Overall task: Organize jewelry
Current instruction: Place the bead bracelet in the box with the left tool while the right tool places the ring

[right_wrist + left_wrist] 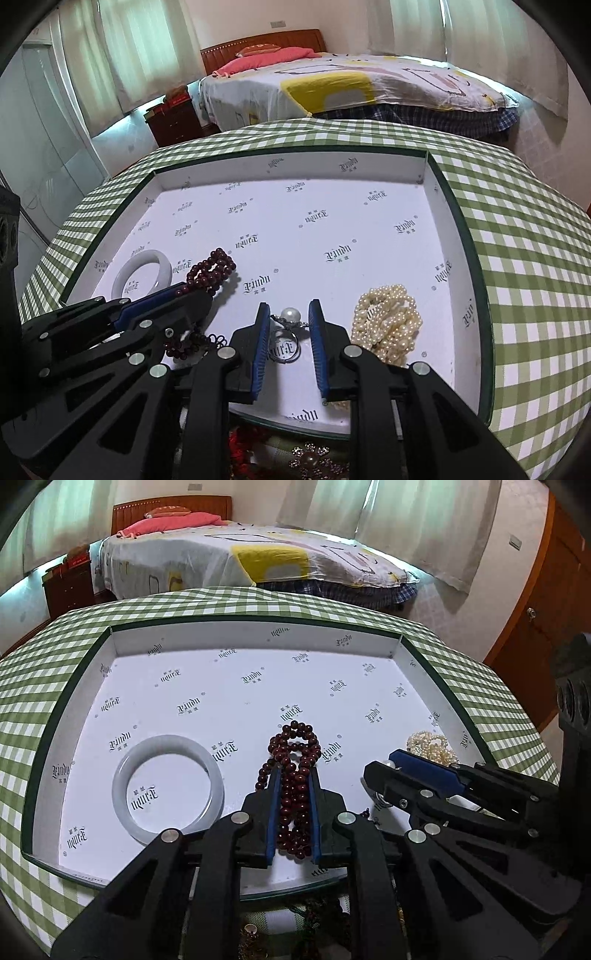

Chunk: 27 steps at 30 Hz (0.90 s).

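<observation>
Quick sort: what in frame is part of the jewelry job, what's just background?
Job: dark red bead strand, pearl ring, pearl strand, white bangle, printed box tray.
Background: bed, nightstand, curtains, gingham tablecloth.

- A green-and-white checked tablecloth [40, 686] is spread over the near surface;
- A bed with a white cover printed with yellow and grey blocks [258, 559] is seen beyond it; a blue plaid sheet [443, 114] shows under the cover's edge;
- A pink pillow [173, 522] is laid against an orange-brown wooden headboard [266, 40];
- A dark red-brown wooden nightstand [173, 120] is set beside the bed;
- Pale translucent curtains [140, 48] are hung along the walls;
- A brown wooden door [554, 605] is seen at the right.
</observation>
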Motion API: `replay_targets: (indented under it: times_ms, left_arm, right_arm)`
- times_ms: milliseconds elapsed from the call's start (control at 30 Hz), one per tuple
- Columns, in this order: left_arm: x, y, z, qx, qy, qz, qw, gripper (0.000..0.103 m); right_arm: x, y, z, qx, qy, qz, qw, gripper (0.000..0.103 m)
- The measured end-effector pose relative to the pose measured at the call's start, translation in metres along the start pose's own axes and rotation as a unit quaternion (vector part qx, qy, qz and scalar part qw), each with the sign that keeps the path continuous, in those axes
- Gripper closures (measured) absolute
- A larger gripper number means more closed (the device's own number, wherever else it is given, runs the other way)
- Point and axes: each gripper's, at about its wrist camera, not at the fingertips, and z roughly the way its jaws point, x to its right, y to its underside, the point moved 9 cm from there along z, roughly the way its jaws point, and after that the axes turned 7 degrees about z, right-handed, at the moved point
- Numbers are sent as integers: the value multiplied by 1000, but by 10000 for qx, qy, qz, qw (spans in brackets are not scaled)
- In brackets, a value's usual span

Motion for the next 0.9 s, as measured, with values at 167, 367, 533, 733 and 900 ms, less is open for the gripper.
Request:
replay_targets:
  times_ms: [167, 367, 533, 733, 900]
  left_arm:
    - [-3, 0, -1, -20, -33, -2, 10000, 81]
    - [-8, 0, -7, 102, 33, -108, 9999, 63]
    - [-8, -3, -16, 231, 103, -165, 9995, 52]
    - [-7, -12, -31, 445, 120, -161, 9988, 42]
    - [-4, -21, -56, 777, 33, -53, 9970, 37]
  right_arm:
    - [1, 1, 0, 16, -17, 12, 10000, 79]
    - [9, -1, -3, 63, 53, 92, 9999, 74]
    - [10, -5, -9, 144, 56, 105, 9998, 71]
    - [8, -13, -25, 339, 60, 115, 9993, 68]
    - [2, -16, -48, 592, 74, 69, 9982, 66]
